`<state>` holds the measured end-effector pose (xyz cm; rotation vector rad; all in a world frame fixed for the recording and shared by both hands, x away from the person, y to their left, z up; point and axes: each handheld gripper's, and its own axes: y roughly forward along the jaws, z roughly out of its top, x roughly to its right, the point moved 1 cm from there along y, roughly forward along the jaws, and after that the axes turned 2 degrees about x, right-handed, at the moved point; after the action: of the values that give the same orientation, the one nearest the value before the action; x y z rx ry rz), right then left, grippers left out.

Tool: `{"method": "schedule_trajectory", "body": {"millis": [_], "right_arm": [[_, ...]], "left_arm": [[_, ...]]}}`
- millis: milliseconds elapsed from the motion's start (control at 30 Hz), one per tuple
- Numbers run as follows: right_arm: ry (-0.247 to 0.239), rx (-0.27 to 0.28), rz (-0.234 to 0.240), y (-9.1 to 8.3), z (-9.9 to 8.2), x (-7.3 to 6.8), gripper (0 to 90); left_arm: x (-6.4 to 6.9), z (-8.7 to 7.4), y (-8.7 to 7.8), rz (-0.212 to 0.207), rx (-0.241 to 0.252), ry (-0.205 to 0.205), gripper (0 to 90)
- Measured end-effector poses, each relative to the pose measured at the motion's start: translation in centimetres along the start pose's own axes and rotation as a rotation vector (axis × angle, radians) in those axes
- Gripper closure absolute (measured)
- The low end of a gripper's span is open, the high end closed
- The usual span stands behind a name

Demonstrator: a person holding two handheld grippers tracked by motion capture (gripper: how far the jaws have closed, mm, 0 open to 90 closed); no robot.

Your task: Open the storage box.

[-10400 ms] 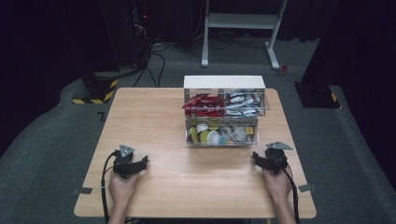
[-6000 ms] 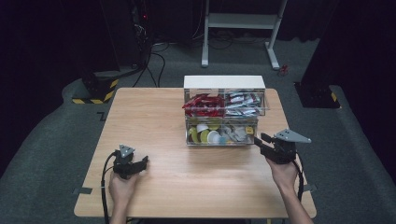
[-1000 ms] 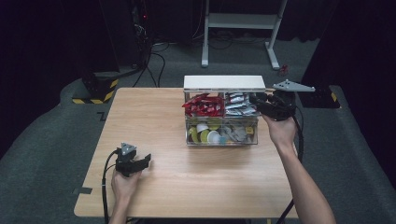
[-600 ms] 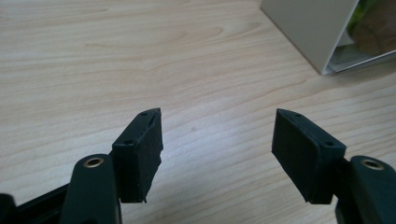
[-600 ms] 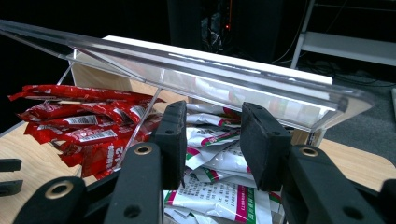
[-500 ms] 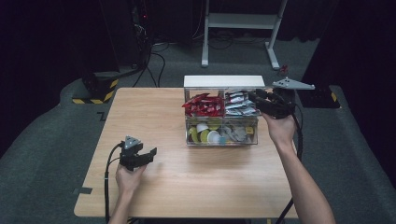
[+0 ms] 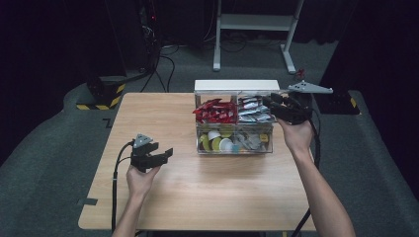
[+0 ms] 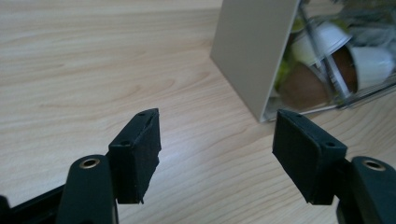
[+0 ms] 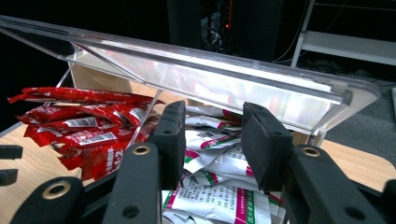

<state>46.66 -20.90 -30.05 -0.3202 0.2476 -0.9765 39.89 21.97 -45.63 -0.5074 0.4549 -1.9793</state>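
A: Nearest the person, what's there?

B: The left tool (image 7: 159,156), held above the wooden worktop (image 7: 222,197) well to the left of the clear organizer box (image 7: 234,145). In the left gripper view its jaws stand wide apart with nothing between them, just bare wood below, and the box's pale side wall (image 8: 254,51) sits ahead to the right.

A: And the box itself?

B: It stands toward the far middle of the worktop. The lower front compartment holds small round capsules (image 7: 222,143), white, yellow-green and brown. The upper level is split in two: red sachets (image 7: 215,111) on the left, white sachets (image 7: 253,109) with red and green print on the right.

A: Where's the right tool?

B: The right tool (image 7: 276,102) is at the box's upper right corner, pointing in over the white sachets. In the right gripper view (image 9: 212,140) its jaws are partly apart and have just been opening; the white sachets (image 9: 215,196) lie below and beyond the pads, and I can't see either pad pressing on one. So released, not grasping.

A: Anything above it?

B: The clear lid (image 9: 210,74) slants overhead, propped up, with the red sachets (image 9: 79,128) off to the left

A: Farther back?

B: Grey floor, and a white stand (image 7: 257,22) in the dark
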Motion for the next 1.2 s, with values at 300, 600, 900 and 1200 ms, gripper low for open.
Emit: {"method": "schedule_trajectory", "body": {"millis": [300, 600, 900, 1200], "right_arm": [[0.003, -0.005, 0.001, 0.0, 0.2, 0.0, 60.2], [0.008, -0.004, 0.007, 0.0, 0.2, 0.1, 60.4], [0.010, -0.003, 0.012, 0.1, 0.2, 0.2, 60.7], [0.011, -0.003, 0.013, 0.1, 0.3, 0.3, 60.9]], "left_arm": [[1.2, 2.9, -0.6, -0.043, 0.036, 0.024, 32.8], [3.1, 6.0, -1.3, -0.093, 0.059, 0.079, 33.5], [5.1, 9.4, -1.9, -0.136, 0.096, 0.124, 34.7], [6.8, 12.0, -1.6, -0.148, 0.110, 0.167, 36.1]]}}
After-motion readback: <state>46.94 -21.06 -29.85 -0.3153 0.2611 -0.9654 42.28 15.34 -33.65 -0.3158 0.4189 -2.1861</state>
